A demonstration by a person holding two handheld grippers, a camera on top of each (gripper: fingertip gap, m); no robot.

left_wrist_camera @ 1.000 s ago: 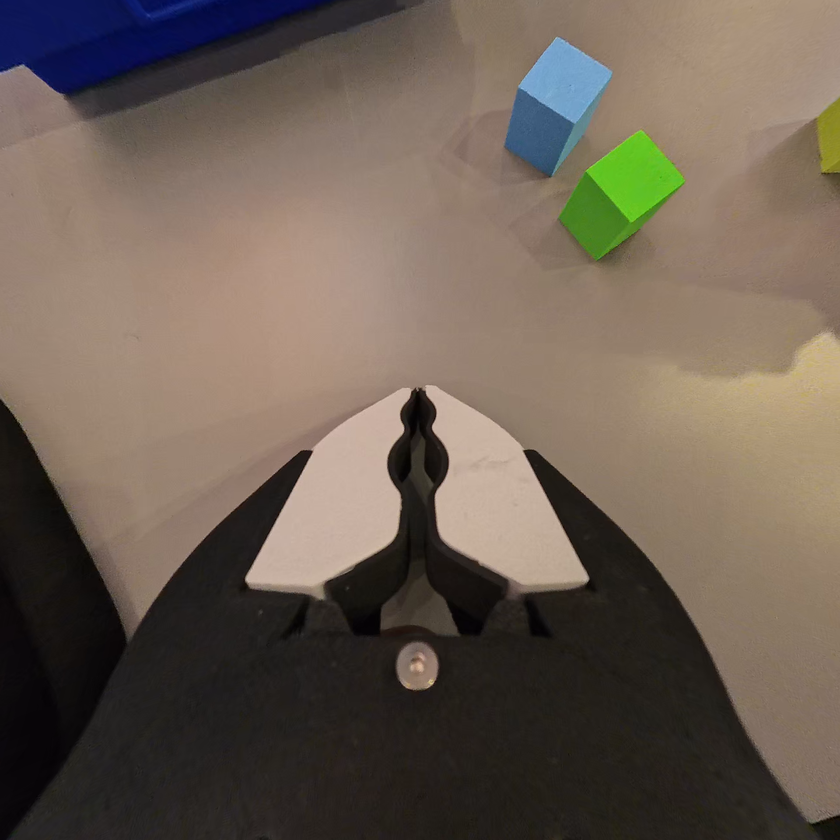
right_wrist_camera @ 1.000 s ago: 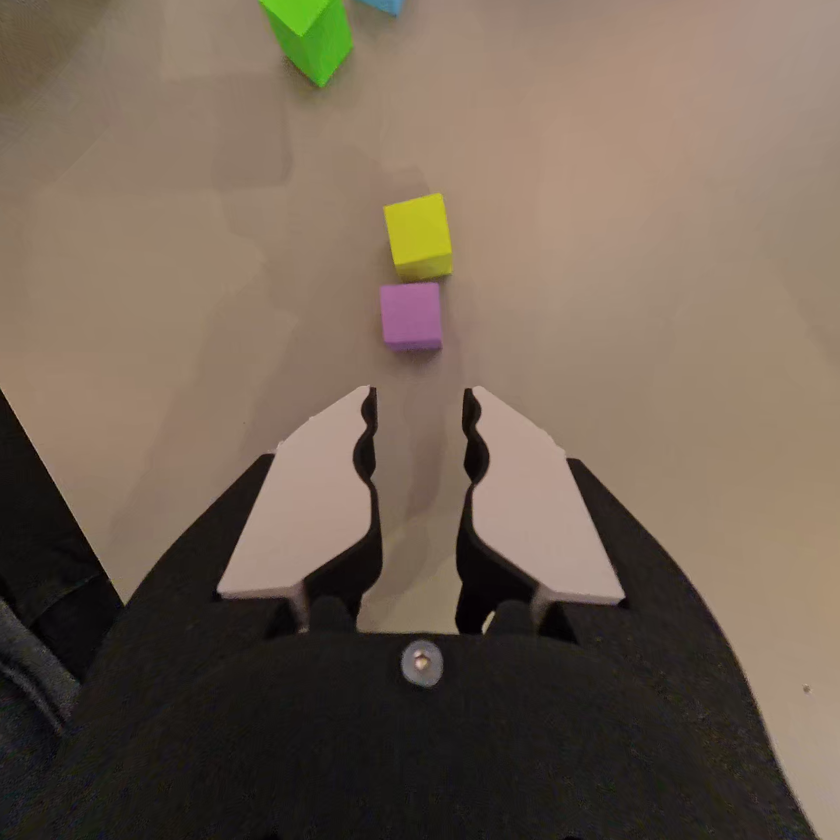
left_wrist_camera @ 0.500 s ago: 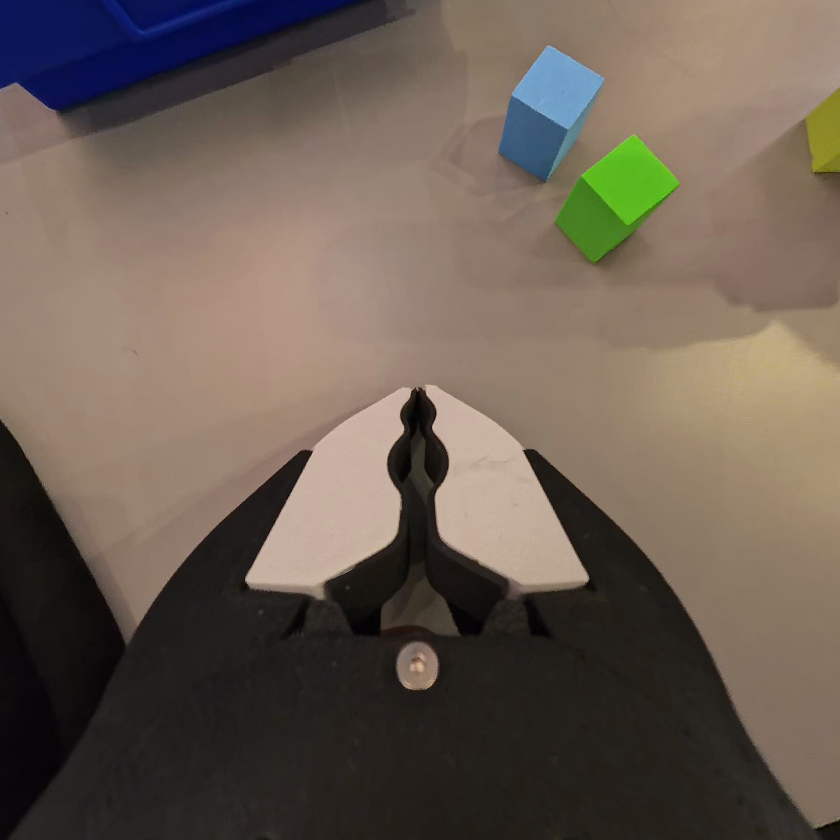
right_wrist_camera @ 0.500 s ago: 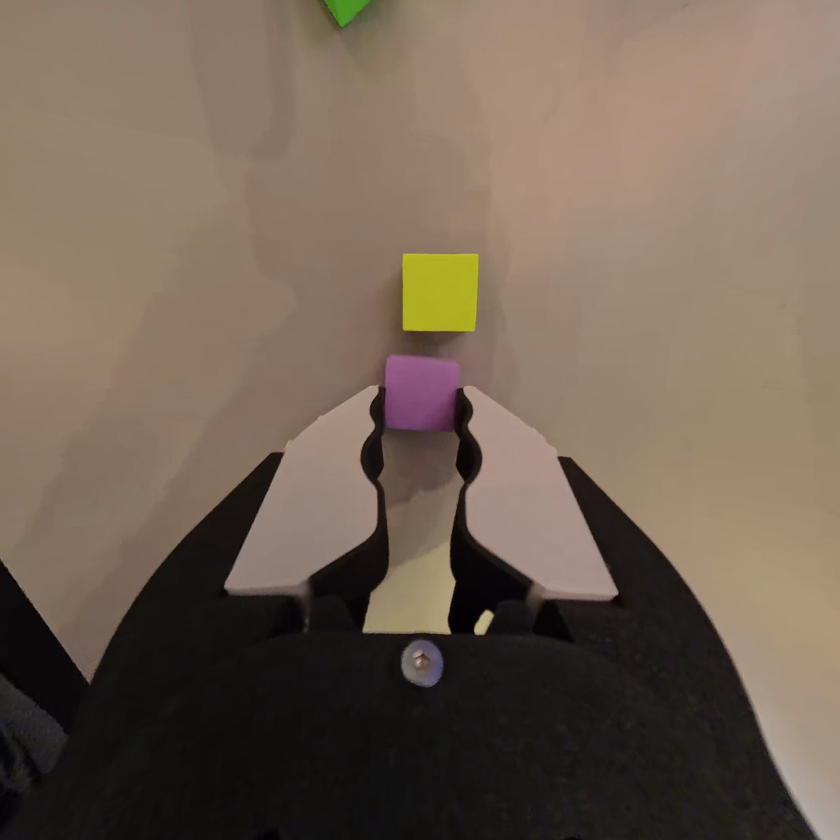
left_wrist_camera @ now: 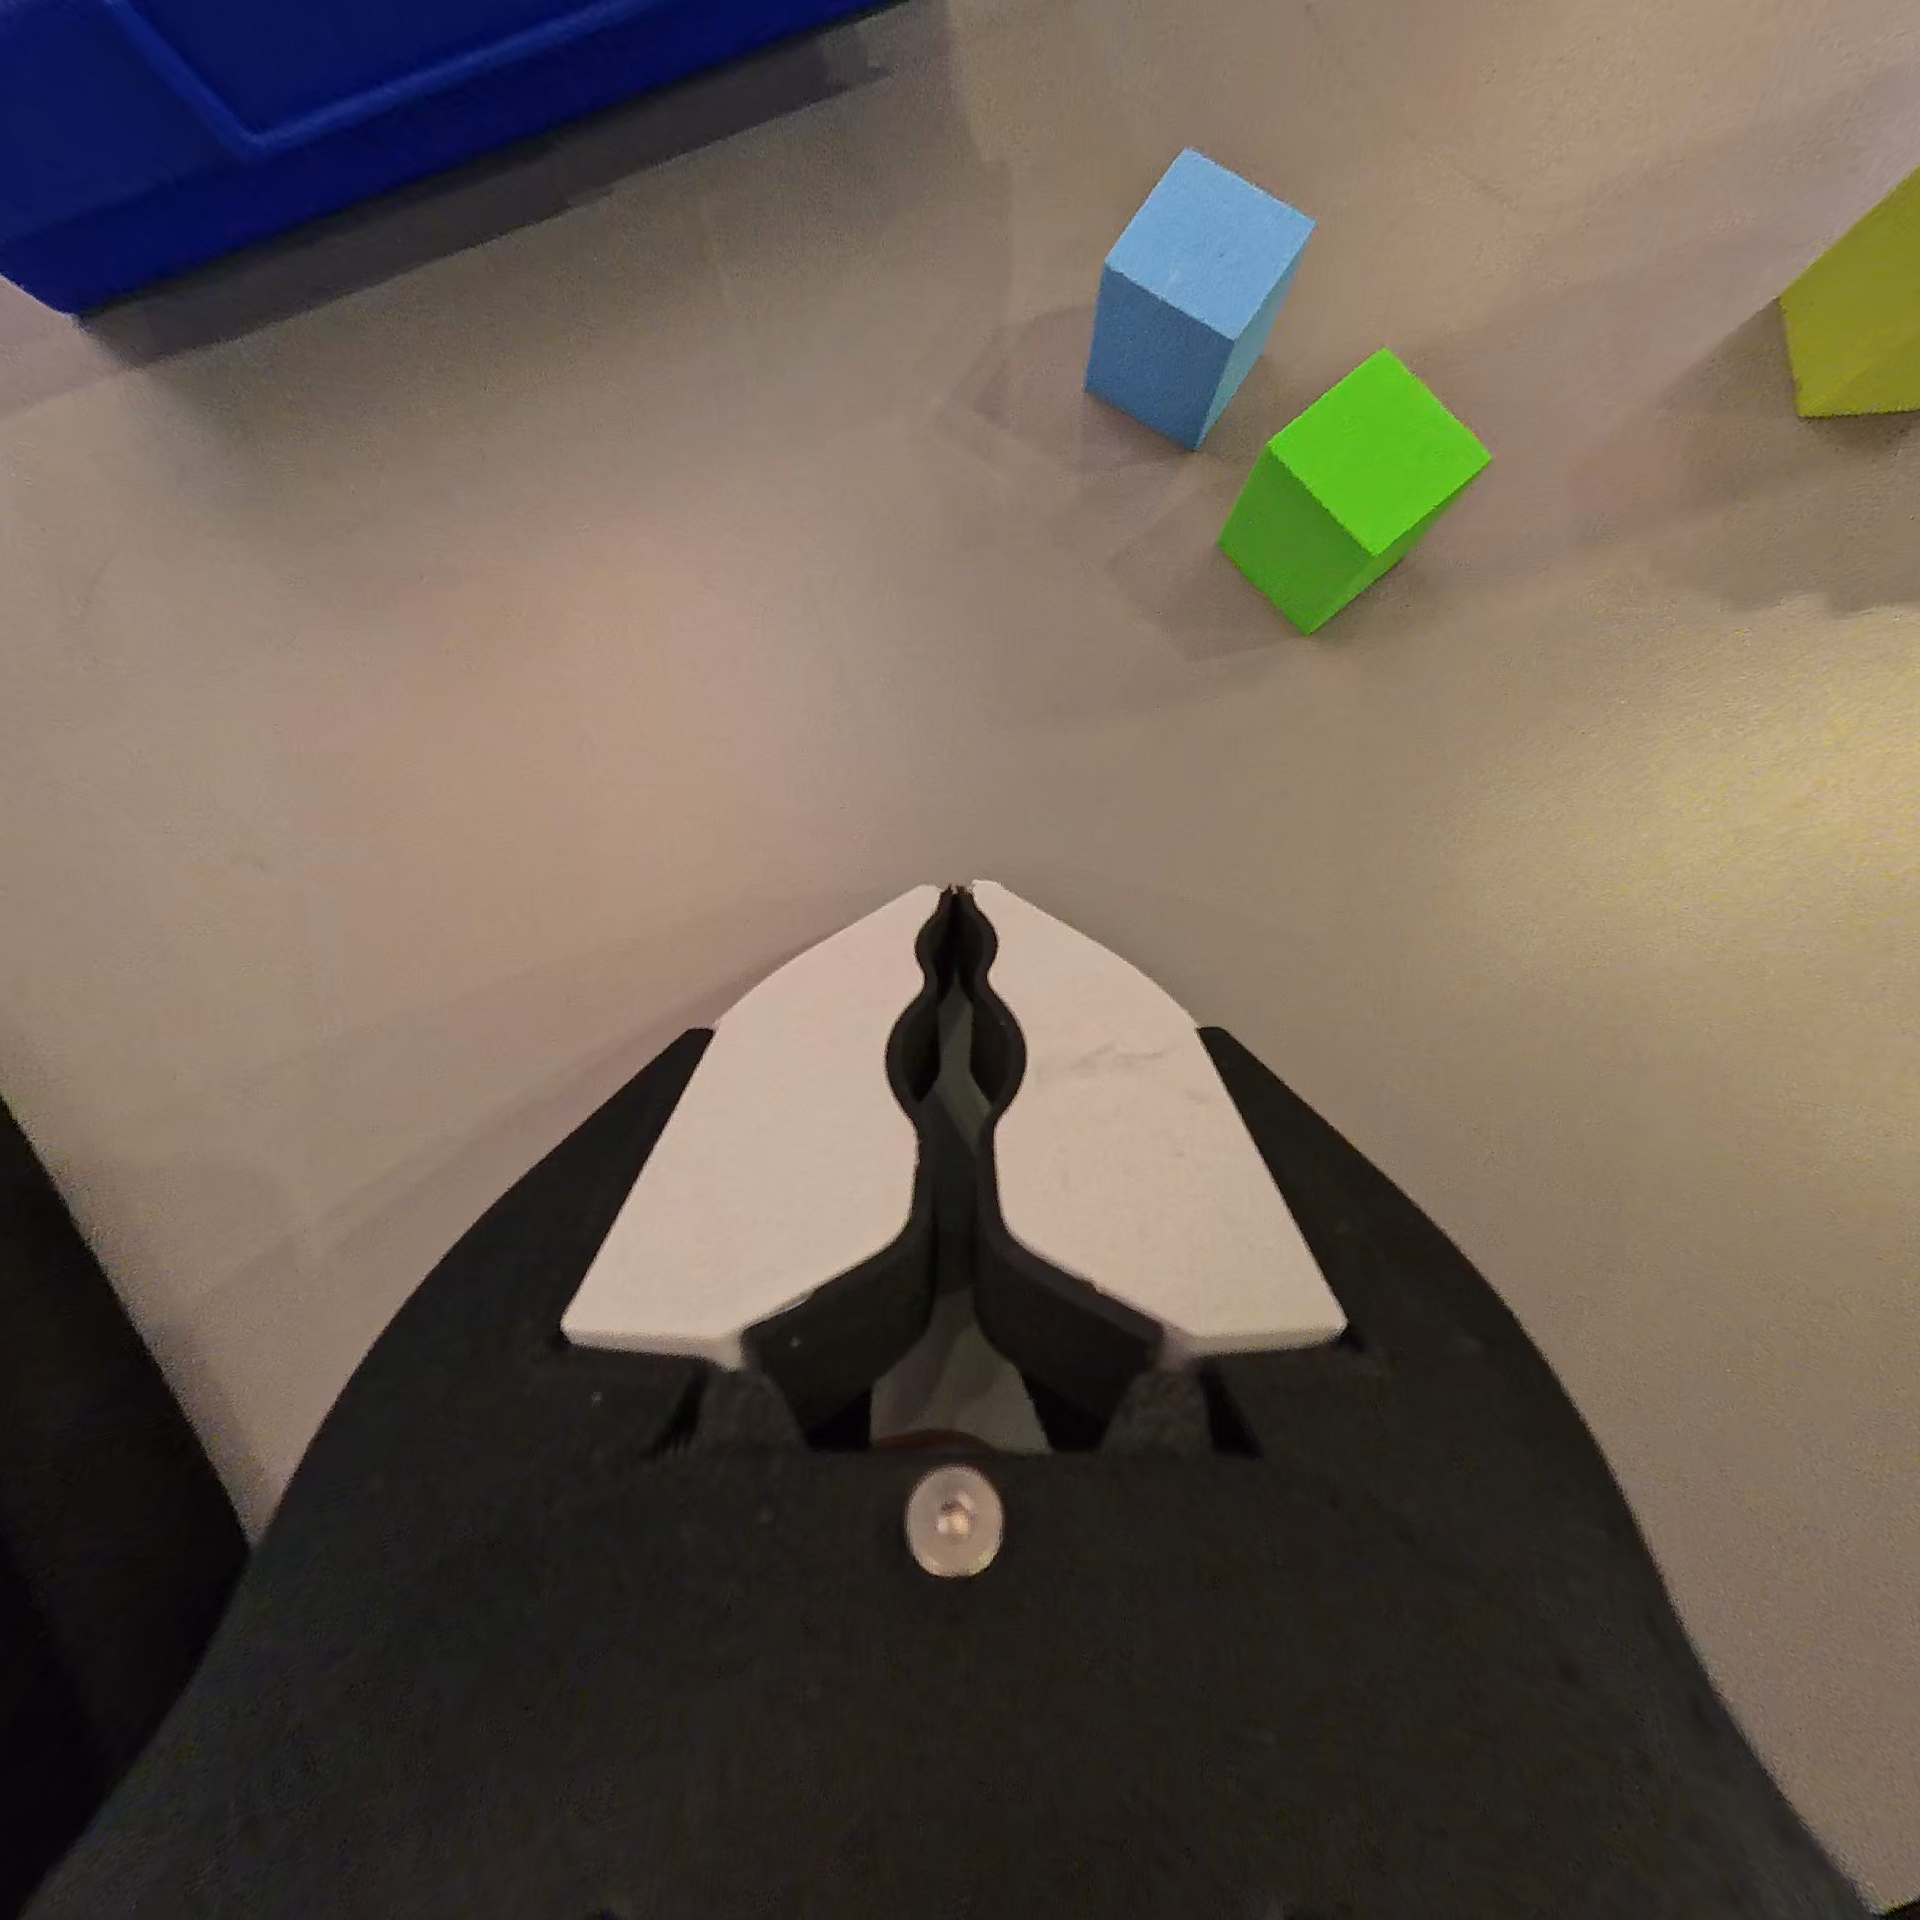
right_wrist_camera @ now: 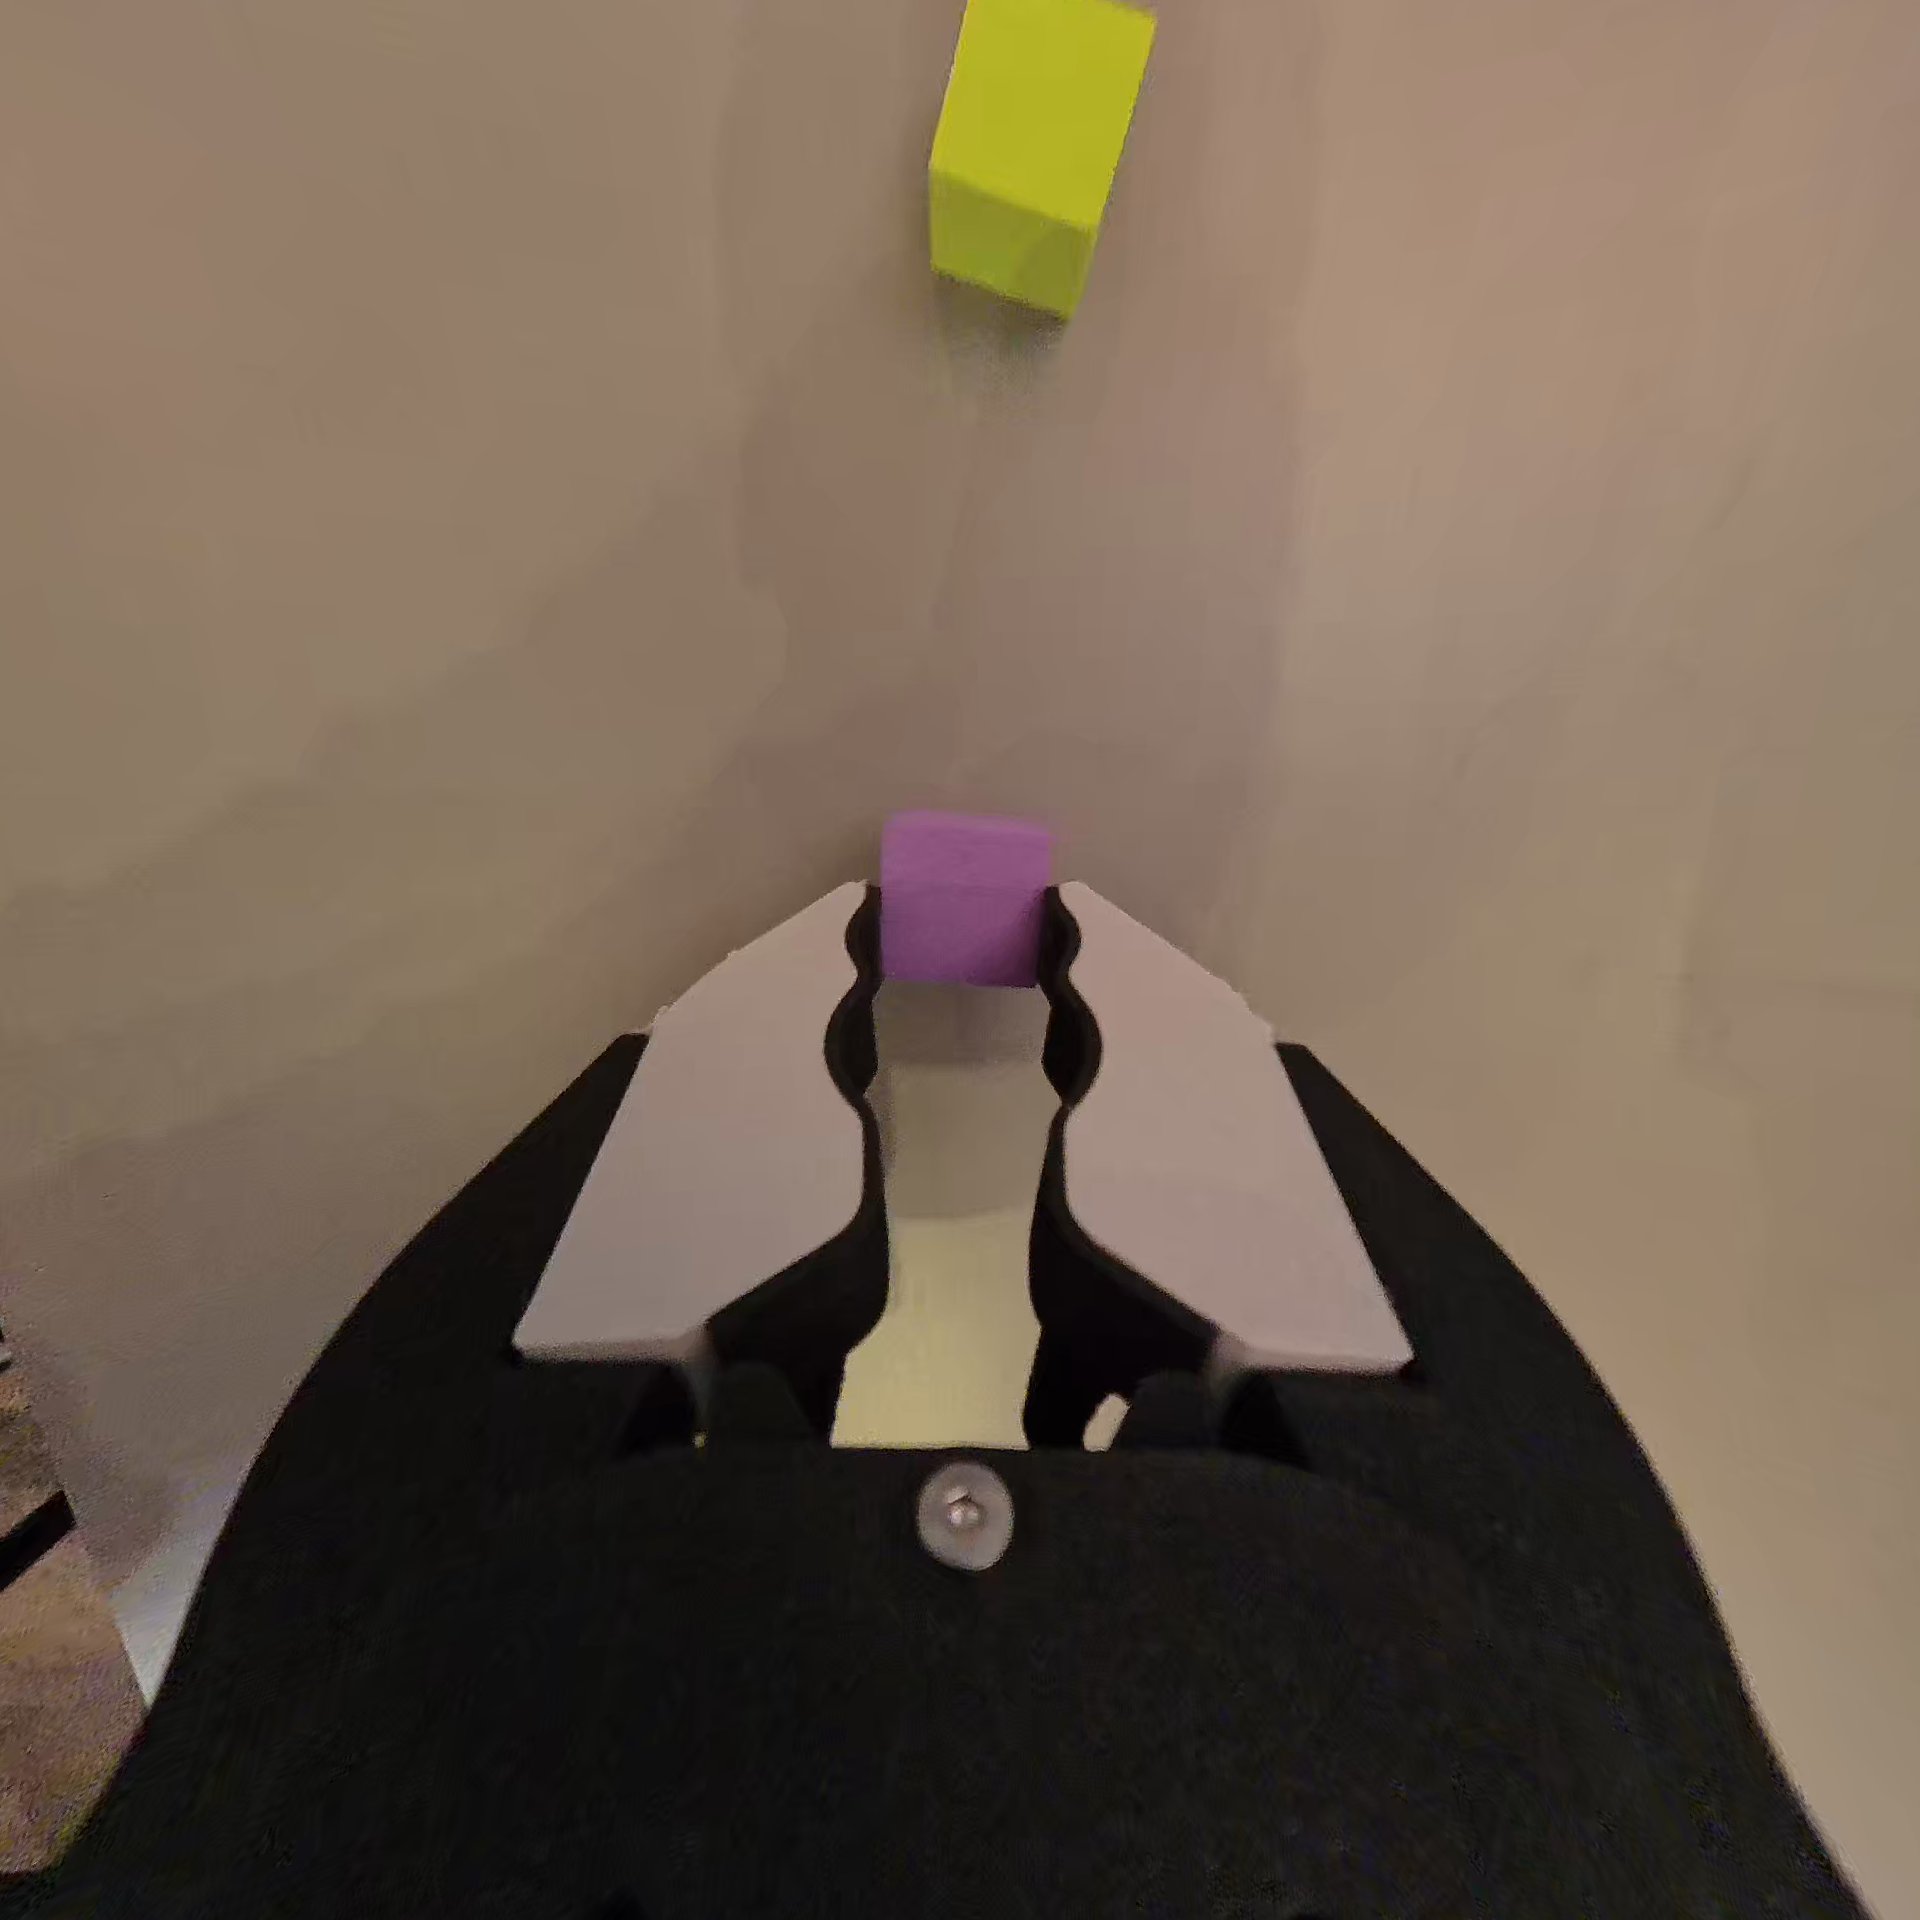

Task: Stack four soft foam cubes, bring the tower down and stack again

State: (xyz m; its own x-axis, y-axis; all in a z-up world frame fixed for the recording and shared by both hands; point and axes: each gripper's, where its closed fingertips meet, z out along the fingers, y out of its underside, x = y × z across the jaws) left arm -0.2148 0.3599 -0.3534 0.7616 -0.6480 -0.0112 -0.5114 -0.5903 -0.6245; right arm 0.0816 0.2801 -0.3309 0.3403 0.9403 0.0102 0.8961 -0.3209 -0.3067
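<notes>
Left wrist view looks down on a smooth beige counter [left_wrist_camera: 520, 675] over the left claw [left_wrist_camera: 958, 891], whose two white-faced fingers are clenched tip to tip with nothing between them. Ahead and to the right stand a light blue foam cube [left_wrist_camera: 1195, 301] and, just beside it, a bright green foam cube [left_wrist_camera: 1351, 488], close together but apart. A yellow-green foam cube [left_wrist_camera: 1860, 312] is cut off by the right edge, so only part of it shows. A dark blue plastic bin [left_wrist_camera: 312, 114] runs out of the top left corner; its inside is hard to make out. A black shape at the lower left edge cannot be identified.

Right wrist view shows the right claw [right_wrist_camera: 961, 914] grasping a small purple foam cube [right_wrist_camera: 961, 904] at its fingertips, both pads pressed against its sides; its underside is hidden. The yellow-green foam cube [right_wrist_camera: 1029, 156] lies well ahead, clipped by the top edge. Blurred grey and black shapes at the lower left edge are unclear.
</notes>
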